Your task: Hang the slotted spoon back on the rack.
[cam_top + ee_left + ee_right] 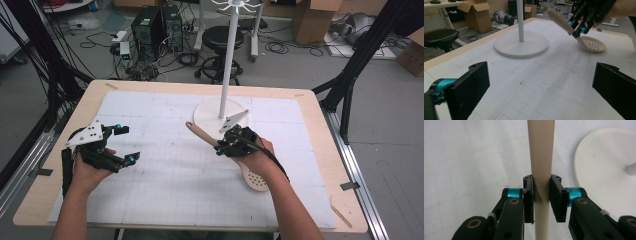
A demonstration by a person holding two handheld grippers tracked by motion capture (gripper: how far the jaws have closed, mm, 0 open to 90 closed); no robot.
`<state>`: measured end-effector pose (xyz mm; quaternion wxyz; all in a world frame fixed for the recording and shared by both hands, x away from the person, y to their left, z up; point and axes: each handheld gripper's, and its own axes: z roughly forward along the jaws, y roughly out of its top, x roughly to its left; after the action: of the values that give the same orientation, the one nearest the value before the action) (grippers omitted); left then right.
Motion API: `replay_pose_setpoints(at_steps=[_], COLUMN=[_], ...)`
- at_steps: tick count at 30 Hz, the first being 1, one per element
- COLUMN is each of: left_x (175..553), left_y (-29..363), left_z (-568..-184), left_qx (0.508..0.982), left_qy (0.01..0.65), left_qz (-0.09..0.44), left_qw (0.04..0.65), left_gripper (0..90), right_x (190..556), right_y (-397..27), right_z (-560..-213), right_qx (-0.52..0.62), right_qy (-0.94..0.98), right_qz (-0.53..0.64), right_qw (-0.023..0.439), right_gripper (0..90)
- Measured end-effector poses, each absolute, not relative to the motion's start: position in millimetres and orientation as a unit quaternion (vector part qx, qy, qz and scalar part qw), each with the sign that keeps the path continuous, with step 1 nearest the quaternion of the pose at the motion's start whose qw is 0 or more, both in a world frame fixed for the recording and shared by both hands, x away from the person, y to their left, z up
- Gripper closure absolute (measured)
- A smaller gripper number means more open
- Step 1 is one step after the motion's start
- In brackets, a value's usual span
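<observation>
A beige slotted spoon (200,134) lies slanted over the white mat, its handle end raised toward the stand and its perforated bowl (592,44) low by the mat. My right gripper (222,146) is shut on the handle. In the right gripper view both pads of this gripper (541,195) press the round handle (541,150) from either side. My left gripper (128,144) hovers over the left part of the mat, open. Its jaws stand wide apart in the left gripper view (541,77), with nothing between them.
A white hook stand rises from a round base (210,112) at the back middle of the mat, just beyond the spoon's handle. A thin wooden stick (342,215) lies near the front right table edge. A stool (222,37) and boxes stand on the floor beyond.
</observation>
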<state>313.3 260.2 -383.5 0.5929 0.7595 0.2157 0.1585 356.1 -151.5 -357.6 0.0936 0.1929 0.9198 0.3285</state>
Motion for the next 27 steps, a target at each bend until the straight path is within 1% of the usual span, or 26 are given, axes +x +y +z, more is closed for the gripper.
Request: replay_pose_setpoints(at_steps=[13,27], left_x=[314,313], left_y=[263,265], left_z=[-384,-382], left_qx=[0.755,0.749], left_qy=[0.219,0.217], left_qz=[0.158,0.157], left_qw=[0.597,0.607], left_gripper=[1.6,1.6], right_x=[352,366], right_y=[-185,-213], right_z=[-321,-262], right_qx=[0.221,0.242], right_qy=[0.871,0.826], right_qz=[0.425,0.490], right_qw=[0.109,0.134], right_gripper=[75.5,75.4])
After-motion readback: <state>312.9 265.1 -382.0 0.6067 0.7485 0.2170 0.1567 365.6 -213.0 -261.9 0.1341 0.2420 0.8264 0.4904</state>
